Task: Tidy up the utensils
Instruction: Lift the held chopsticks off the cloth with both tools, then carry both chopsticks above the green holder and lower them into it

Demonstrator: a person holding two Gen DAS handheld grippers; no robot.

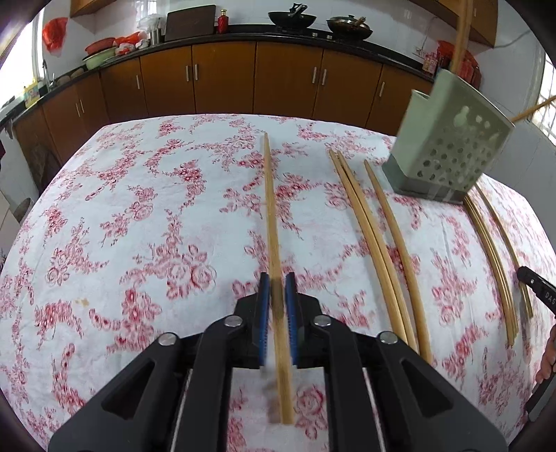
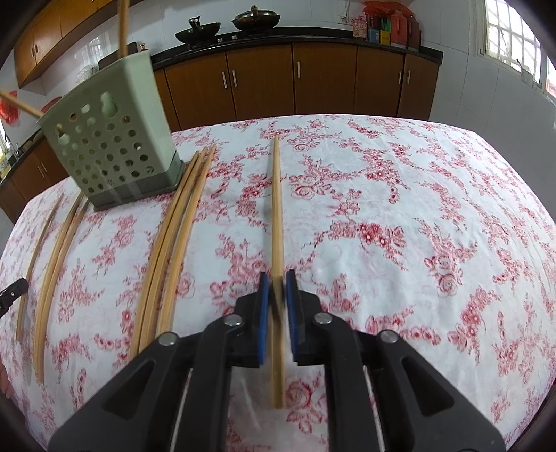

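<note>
Left wrist view. Left gripper, black with blue pads: jaws narrow, pale bamboo chopstick between the pads, pads seemingly just off it. Near end of that stick blurred, far end lying on the white tablecloth with red flower print, pointing toward the brown cabinets. To the right on the cloth, a touching pair of chopsticks, then a lone chopstick just beside. Farther right, pale green perforated plastic utensil holder on a grey base, upright chopstick standing in it. Beyond the holder, a further bundle of chopsticks flat on the cloth.

Right wrist view. Right gripper, same build: jaws narrow, second bamboo chopstick between the pads, thin gaps either side, near end blurred. Same green holder at upper left, bundle of chopsticks just beside its base. More loose chopsticks left of the holder. Two sticks in the holder, one upright, one slanting out to the left.
</note>
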